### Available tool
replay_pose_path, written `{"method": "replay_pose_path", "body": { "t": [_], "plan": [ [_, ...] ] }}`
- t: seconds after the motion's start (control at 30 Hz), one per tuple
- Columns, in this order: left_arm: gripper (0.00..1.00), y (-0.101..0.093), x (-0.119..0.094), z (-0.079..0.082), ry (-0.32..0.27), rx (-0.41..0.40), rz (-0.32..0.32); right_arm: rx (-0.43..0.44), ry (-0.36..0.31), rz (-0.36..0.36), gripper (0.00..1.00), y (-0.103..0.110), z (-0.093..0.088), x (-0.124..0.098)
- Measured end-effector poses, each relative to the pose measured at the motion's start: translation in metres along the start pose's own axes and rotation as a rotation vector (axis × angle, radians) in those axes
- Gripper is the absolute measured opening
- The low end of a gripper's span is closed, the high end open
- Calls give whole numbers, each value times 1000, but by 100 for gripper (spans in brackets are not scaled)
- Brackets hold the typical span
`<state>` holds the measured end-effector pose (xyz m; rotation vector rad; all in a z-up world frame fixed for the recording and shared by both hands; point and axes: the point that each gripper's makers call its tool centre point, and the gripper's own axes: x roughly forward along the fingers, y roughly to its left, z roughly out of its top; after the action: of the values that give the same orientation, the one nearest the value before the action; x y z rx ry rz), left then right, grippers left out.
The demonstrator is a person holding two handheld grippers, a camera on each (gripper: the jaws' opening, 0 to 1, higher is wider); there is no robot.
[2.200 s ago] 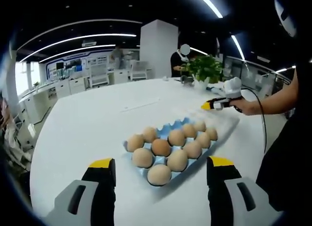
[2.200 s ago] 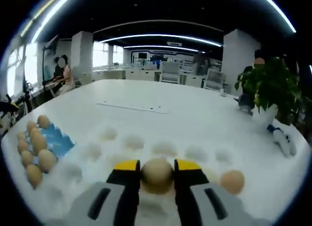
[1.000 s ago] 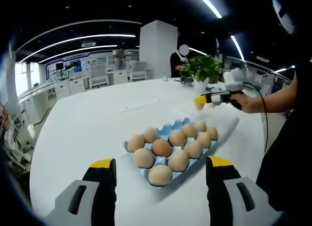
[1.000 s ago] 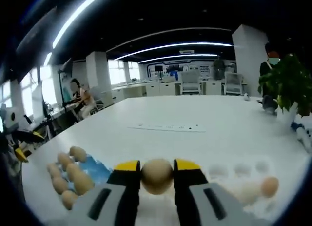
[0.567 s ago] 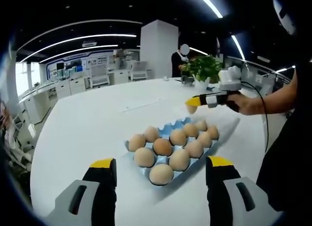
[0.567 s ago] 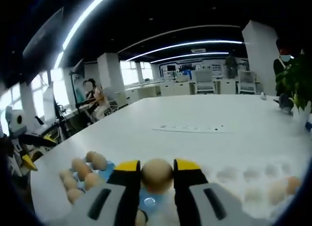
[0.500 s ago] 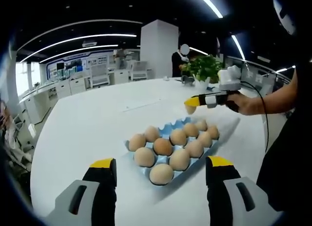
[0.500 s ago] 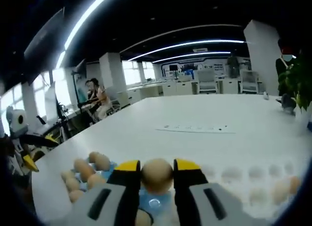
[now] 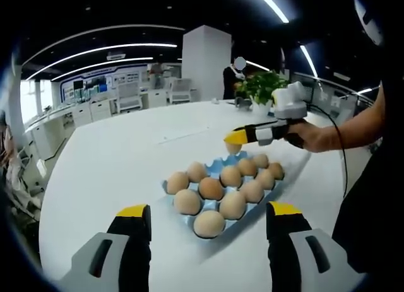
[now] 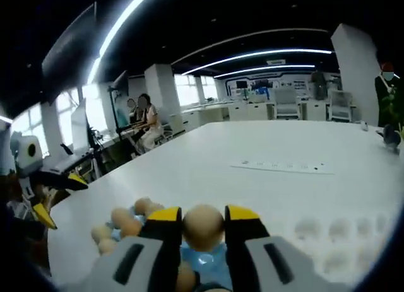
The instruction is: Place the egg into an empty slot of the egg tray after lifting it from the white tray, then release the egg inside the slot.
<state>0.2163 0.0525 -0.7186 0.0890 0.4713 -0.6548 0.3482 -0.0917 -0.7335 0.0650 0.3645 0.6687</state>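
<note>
The right gripper point(image 10: 203, 224) is clamped on an egg point(image 10: 203, 227), which sits pinched between its two yellow-tipped jaws, raised off the surface point(image 10: 265, 178). In the right gripper view the blue egg tray point(image 10: 205, 267) lies directly beneath that held egg, with a bare blue slot visible just under it and several brown eggs point(image 10: 126, 221) filling the tray's slots to the left of the jaws. To the right of the egg tray, the white tray point(image 10: 341, 238) shows as a row of pale hollows on the surface. In the left gripper view the right gripper point(image 9: 233, 139) reaches in from the right, held in a person's hand point(image 9: 302, 134), and its yellow tip hangs just above the far end of the egg tray point(image 9: 218, 169); the held egg is too small there to make out clearly. The left gripper point(image 9: 205, 222) stands with its jaws spread wide and holds nothing, low over the surface point(image 9: 113, 159) on the near side of the egg tray, well apart from it. The tray carries brown eggs point(image 9: 211, 188) in rows. Beyond the egg tray, a potted plant point(image 9: 262, 90) stands at the far edge of the surface.
</note>
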Motion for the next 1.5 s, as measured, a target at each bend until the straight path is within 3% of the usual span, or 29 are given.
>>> {"method": "replay_pose_path", "body": {
  "t": [0.7, 1.5],
  "plan": [
    [73, 2, 0, 1, -1, -7, 3, -33, 56, 77, 26, 26, -15, 29],
    [72, 3, 0, -1, 4, -4, 2, -9, 121, 115, 27, 31, -35, 39]
  ]
}}
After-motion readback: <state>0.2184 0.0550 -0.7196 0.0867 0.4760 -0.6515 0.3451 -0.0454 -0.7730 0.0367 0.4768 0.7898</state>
